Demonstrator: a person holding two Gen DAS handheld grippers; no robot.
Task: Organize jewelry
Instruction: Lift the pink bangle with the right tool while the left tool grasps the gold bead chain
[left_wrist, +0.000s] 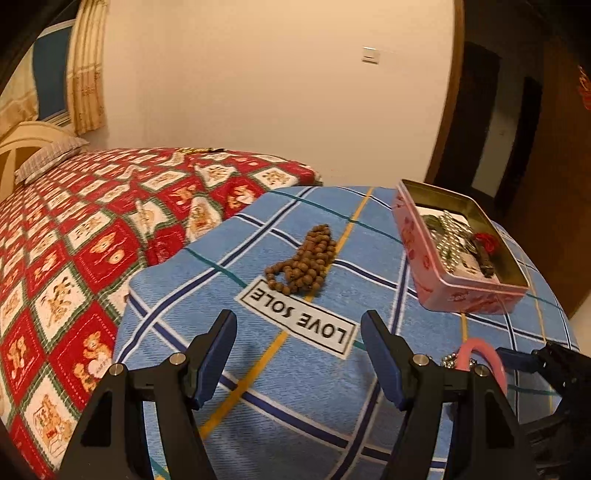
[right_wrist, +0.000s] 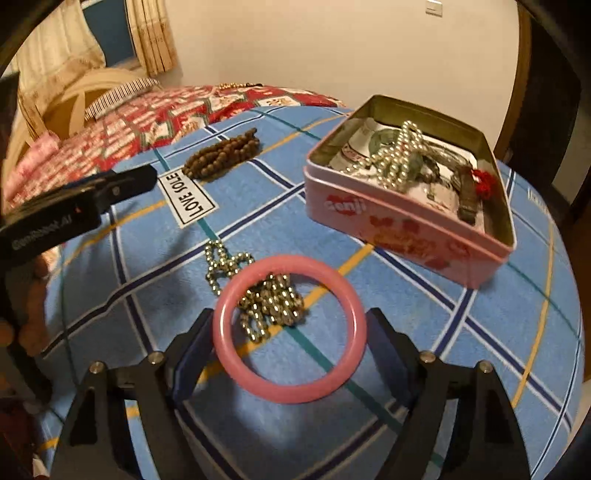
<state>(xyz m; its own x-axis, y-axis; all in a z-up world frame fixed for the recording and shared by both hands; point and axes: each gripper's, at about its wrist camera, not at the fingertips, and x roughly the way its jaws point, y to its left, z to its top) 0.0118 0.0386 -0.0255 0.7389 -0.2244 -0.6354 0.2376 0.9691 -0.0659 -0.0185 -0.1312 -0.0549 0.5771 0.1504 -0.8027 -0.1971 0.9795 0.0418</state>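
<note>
A pink bangle (right_wrist: 290, 328) sits between the fingers of my right gripper (right_wrist: 290, 332), which is shut on its two sides and holds it over the blue plaid cloth (right_wrist: 424, 369). A silver bead chain (right_wrist: 258, 291) lies on the cloth under and beyond the bangle. A brown wooden bead string (left_wrist: 304, 264) lies ahead of my left gripper (left_wrist: 299, 336), which is open and empty. The open pink tin (left_wrist: 436, 258) at the right holds a pearl necklace (right_wrist: 397, 158) and a red-tasselled piece (right_wrist: 482, 181). The bangle also shows in the left wrist view (left_wrist: 480, 354).
The cloth carries a "LOVE SOLE" label (left_wrist: 299, 317). A bed with a red bear-print cover (left_wrist: 74, 240) lies to the left and behind. A dark wooden door (left_wrist: 517, 129) stands at the right. My left gripper's body (right_wrist: 74, 210) reaches in at the left of the right wrist view.
</note>
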